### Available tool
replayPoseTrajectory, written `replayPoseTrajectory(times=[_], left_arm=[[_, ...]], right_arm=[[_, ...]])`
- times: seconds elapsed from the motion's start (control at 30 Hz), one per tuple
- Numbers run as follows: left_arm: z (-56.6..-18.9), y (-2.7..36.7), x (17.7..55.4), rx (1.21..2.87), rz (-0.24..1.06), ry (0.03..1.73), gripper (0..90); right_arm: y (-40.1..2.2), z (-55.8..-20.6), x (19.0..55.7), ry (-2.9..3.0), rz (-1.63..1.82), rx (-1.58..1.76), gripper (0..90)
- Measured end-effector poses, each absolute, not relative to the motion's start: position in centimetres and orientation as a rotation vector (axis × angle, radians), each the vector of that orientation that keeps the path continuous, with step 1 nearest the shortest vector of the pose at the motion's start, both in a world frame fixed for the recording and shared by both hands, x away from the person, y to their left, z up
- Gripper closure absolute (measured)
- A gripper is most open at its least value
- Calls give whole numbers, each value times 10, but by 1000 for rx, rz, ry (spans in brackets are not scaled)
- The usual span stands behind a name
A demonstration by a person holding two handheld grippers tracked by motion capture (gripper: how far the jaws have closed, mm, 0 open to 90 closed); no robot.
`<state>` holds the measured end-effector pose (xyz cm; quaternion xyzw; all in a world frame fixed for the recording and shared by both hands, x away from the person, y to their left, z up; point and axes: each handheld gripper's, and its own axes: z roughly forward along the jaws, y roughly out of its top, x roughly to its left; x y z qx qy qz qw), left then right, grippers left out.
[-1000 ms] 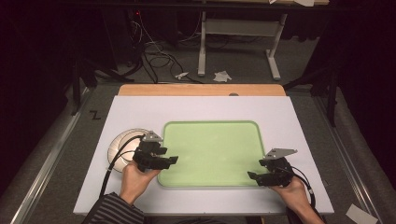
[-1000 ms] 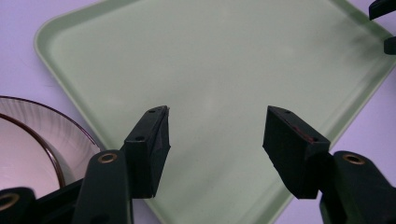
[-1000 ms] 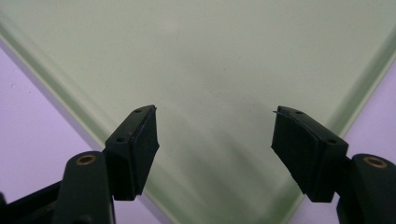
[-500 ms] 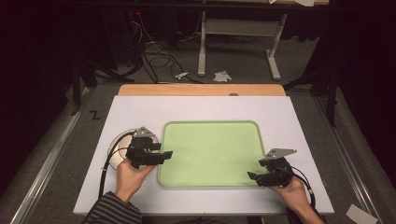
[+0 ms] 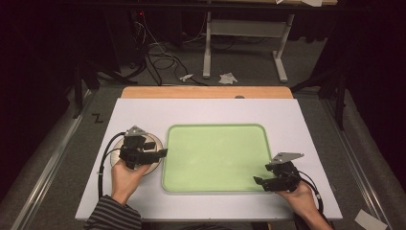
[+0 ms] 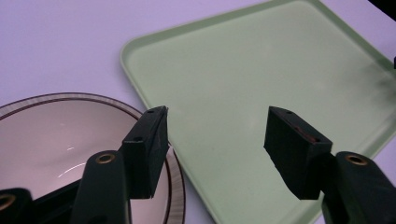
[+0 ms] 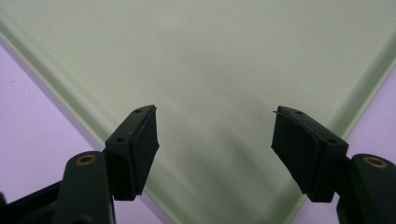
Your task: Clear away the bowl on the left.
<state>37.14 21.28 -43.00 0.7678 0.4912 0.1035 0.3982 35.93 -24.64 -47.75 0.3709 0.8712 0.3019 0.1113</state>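
Over the white desk (image 5: pixel 143 115), my left tongs (image 5: pixel 161 153) gape wide above a brown-rimmed plate (image 6: pixel 42 135) at the green tray's (image 5: pixel 215 139) nine o'clock edge, my right tongs (image 5: pixel 257 181) equally wide at its five o'clock corner.

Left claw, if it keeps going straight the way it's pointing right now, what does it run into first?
Probably the green tray. The left claw is open, angled down over the tray's near-left rim beside the bowl. Nothing else lies ahead, though depth is hard to judge.

Dim lab, floor cables (image 5: pixel 158 57), bare white table (image 5: pixel 210 112)
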Motion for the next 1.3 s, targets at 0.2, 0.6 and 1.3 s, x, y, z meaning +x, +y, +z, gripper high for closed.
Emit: replayPoseTrajectory(times=[0.2, 0.6, 1.3], left_arm=[[-429, 221, 372, 1914, 278, 1280, 399], [-433, 242, 379, 1891, 309, 1403, 407], [-440, 279, 384, 1852, 426, 1559, 387]], right_arm=[[-246, -478, 359, 2561, 888, 1094, 327], [-246, -479, 360, 2562, 895, 1092, 327], [-247, -477, 359, 2555, 889, 1096, 327]])
